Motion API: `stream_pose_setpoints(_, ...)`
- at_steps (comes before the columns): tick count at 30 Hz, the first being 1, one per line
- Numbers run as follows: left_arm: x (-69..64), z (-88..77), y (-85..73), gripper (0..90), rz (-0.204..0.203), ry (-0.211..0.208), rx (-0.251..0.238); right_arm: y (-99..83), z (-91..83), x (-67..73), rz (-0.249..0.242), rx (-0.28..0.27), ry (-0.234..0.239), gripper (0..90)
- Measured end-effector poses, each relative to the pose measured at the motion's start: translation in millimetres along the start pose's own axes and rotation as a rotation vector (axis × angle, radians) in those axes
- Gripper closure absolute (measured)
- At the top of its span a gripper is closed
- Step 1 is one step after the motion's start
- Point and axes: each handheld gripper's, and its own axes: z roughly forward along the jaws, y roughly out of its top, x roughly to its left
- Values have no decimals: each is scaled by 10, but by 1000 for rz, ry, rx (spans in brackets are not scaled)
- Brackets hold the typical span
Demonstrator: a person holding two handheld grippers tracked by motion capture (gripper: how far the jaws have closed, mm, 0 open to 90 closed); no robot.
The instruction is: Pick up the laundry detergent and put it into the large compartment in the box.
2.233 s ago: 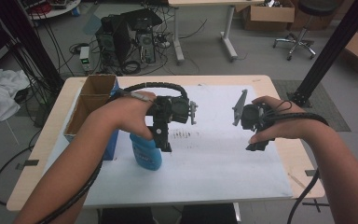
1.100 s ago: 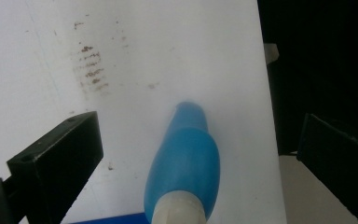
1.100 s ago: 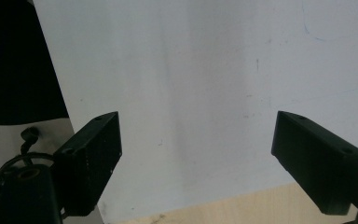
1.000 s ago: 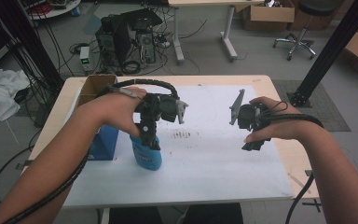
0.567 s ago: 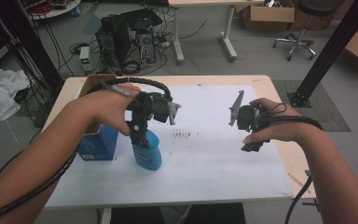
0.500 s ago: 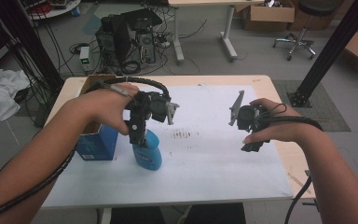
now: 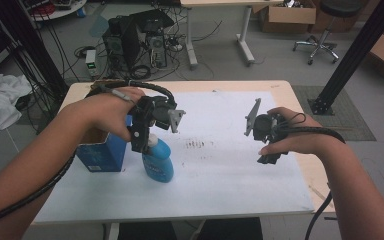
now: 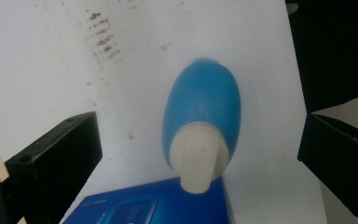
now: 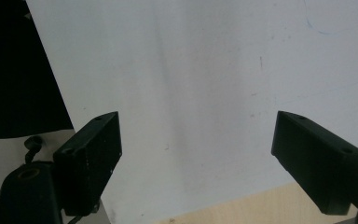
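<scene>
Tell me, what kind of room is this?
Probably a lab or workshop. Desktop computer towers stand on the floor among loose cables, cardboard boxes sit by a rolling stool, and the work table is covered with a stained white sheet.

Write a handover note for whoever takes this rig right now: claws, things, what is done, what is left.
Left claw: open, poised over the blue bottle's white cap, jaws on either side of it, not touching.
Right claw: open, empty, held above the white sheet on the right side.
Bottle: upright on the sheet, close beside the blue box at the table's left.
Done: left claw lined up on the bottle.
Left: probably lower, close on the bottle and lift it; nothing is gripped yet.
</scene>
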Motion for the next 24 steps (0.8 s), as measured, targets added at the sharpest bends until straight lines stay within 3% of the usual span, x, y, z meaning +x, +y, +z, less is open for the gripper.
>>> stream_pose_setpoints(10,-18,85,-54,2,40,3,13,31,7,39,-2,4,3,160)
stream_pose_setpoints(21,-12,139,-75,1,47,1,6,33,0,59,1,7,-5,160)
stream_pose_setpoints(24,-22,175,-86,1,46,-6,22,36,8,63,-2,3,-5,160)
